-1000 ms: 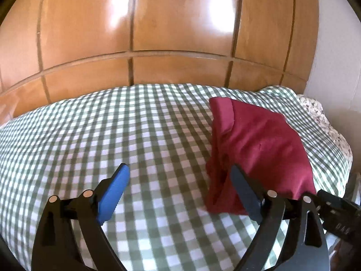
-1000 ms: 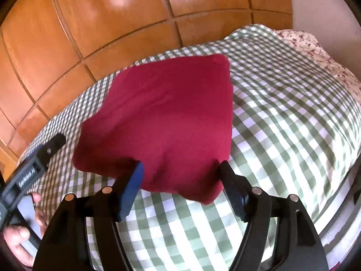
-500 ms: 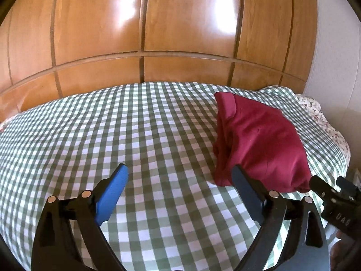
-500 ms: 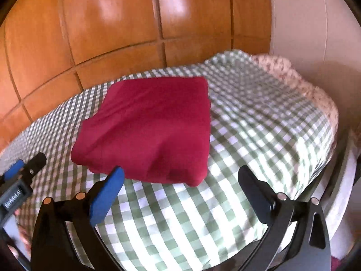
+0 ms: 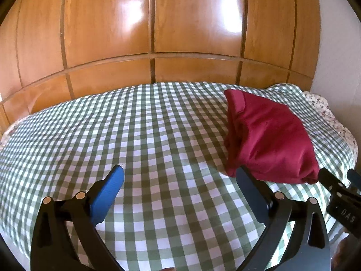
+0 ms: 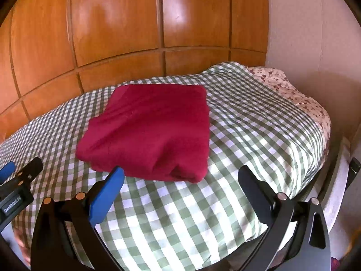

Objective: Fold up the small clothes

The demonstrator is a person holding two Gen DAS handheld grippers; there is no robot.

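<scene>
A dark red garment (image 6: 153,131) lies folded into a thick square on the green-and-white checked bed cover (image 6: 248,135). My right gripper (image 6: 180,169) hovers just short of its near edge, open, with only checked cloth between the fingers. In the left wrist view the garment (image 5: 268,140) sits to the right. My left gripper (image 5: 179,170) is over bare cover (image 5: 135,124) beside the garment; its jaws are opening and nothing is between them. Each gripper shows at the edge of the other's view: the right one (image 5: 338,194), the left one (image 6: 18,180).
A glossy wooden panelled wall (image 5: 153,33) rises behind the bed. A floral sheet (image 6: 293,94) shows at the bed's far right corner, next to a pale wall (image 6: 304,33). The bed's edge drops off on the right.
The right gripper opened, let go of the garment's near edge and drew back. The garment settled flat. The left gripper drew away from the garment's left side.
</scene>
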